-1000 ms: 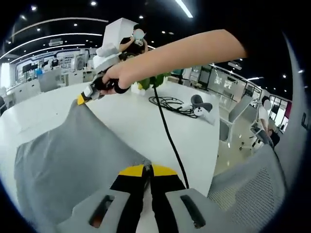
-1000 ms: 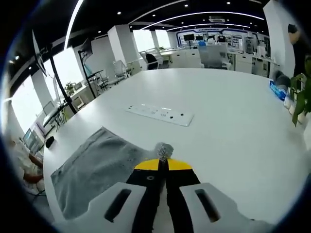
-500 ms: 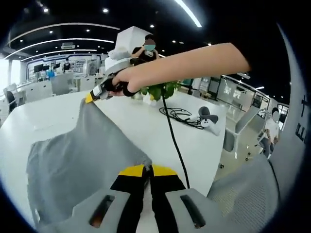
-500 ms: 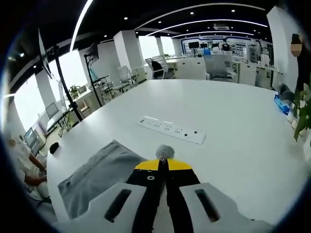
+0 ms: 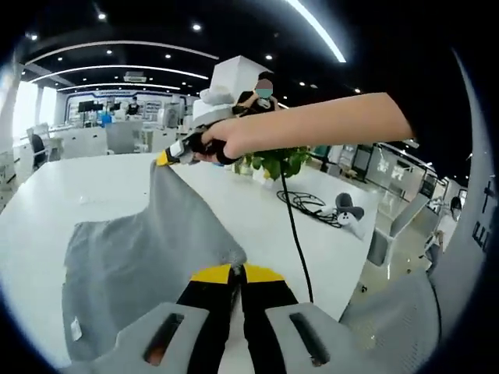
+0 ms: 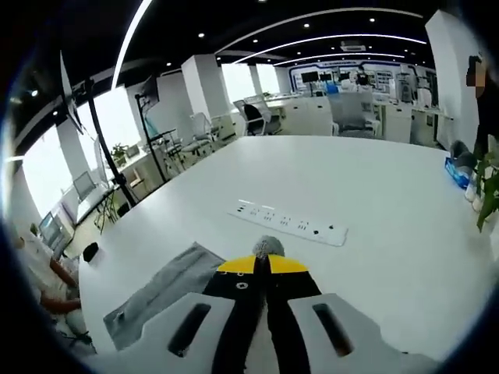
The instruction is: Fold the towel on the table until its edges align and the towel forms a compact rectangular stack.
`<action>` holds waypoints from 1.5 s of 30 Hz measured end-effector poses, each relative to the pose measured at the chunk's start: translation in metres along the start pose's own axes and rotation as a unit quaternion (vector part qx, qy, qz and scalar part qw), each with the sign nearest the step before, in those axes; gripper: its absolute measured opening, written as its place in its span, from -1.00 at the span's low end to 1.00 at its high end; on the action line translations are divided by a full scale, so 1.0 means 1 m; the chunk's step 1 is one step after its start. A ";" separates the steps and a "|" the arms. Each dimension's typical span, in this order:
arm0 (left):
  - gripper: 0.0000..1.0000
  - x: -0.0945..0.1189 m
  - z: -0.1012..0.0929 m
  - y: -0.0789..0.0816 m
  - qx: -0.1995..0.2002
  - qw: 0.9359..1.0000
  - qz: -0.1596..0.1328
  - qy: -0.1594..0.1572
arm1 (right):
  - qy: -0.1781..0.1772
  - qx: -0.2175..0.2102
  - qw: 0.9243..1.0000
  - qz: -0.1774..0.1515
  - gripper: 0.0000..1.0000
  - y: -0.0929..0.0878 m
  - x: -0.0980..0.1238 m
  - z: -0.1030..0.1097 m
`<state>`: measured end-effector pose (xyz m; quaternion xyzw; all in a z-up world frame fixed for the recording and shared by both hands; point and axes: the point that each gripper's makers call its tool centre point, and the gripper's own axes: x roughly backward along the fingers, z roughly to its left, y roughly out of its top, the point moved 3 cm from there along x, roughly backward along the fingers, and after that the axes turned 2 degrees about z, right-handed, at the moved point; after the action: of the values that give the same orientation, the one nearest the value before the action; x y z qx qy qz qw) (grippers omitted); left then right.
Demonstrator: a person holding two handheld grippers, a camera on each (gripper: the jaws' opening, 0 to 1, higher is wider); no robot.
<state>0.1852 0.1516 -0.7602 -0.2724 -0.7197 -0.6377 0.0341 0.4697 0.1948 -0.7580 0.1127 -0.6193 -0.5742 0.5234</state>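
Left gripper view, from left edge across: soft grey rectangular cloth towel (image 5: 132,257) draped over the wide white table (image 5: 47,202), a small white label at its lower left hem, the cloth rising to the right in a taut ridge between two lifted corners. At bottom centre, left gripper (image 5: 236,269) with yellow-tipped black jaws clamped on one towel corner, fabric bunched just past the tips. Higher up, right gripper (image 5: 165,157) pinching the other corner, held by a person's hand (image 5: 222,142) on a bare forearm reaching in from the right. Further right, a leafy green potted plant (image 5: 282,162), a thin black cable (image 5: 300,204) coiled on the tabletop and trailing down toward the lens, and a grey mesh office chair (image 5: 398,312) at the table's edge. Right gripper view, left to right: the bulk of the towel lying low and to the left of the jaws, jaws pressed together on a grey tuft of cloth poking out between the tips, then a long white power strip (image 6: 292,224) ahead on bare table. Judged relation for the coming fold — held edge runs lengthwise from one gripper to the other, loose body hanging to the left of both, so carrying both corners leftward together over the far hem looks needed; neither hand clearly nearer — roughly equal share.
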 end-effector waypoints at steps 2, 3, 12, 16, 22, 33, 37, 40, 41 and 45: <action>-0.92 0.004 0.006 -0.001 0.003 1.000 -0.001 0.014 | 0.002 0.001 1.000 -0.001 -1.00 0.002 -0.002 0.005; -0.92 0.007 0.009 -0.001 0.007 1.000 -0.003 0.020 | 0.004 0.002 1.000 -0.002 -1.00 0.003 -0.003 0.008; -0.92 0.030 0.030 -0.008 0.032 0.998 -0.011 0.059 | 0.004 0.034 0.999 -0.017 -1.00 0.018 -0.017 0.034; -0.92 0.039 0.039 -0.014 0.039 0.996 -0.004 0.076 | 0.011 0.034 0.999 -0.018 -1.00 0.020 -0.025 0.048; -0.92 0.052 0.051 -0.018 0.039 0.995 -0.004 0.089 | 0.023 0.037 0.999 -0.017 -1.00 0.023 -0.035 0.067; -0.92 0.069 0.078 -0.028 0.069 0.990 -0.006 0.120 | 0.026 0.025 0.999 -0.013 -1.00 0.023 -0.057 0.092; -0.92 0.073 0.086 -0.037 0.080 0.988 0.003 0.128 | 0.028 0.031 0.999 -0.006 -1.00 0.021 -0.067 0.101; -0.92 0.073 0.098 -0.051 0.097 0.986 0.013 0.133 | 0.023 0.036 0.999 0.004 -1.00 0.014 -0.078 0.107; -0.92 0.073 0.100 -0.053 0.097 0.986 0.014 0.133 | 0.023 0.037 0.999 0.008 -1.00 0.012 -0.081 0.108; -0.92 0.073 0.112 -0.065 0.114 0.984 0.029 0.136 | 0.013 0.038 0.999 0.022 -0.99 0.001 -0.096 0.111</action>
<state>0.1283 0.2799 -0.8110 -0.1980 -0.7680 -0.5817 0.1805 0.4246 0.3322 -0.7843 0.1262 -0.6359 -0.5368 0.5399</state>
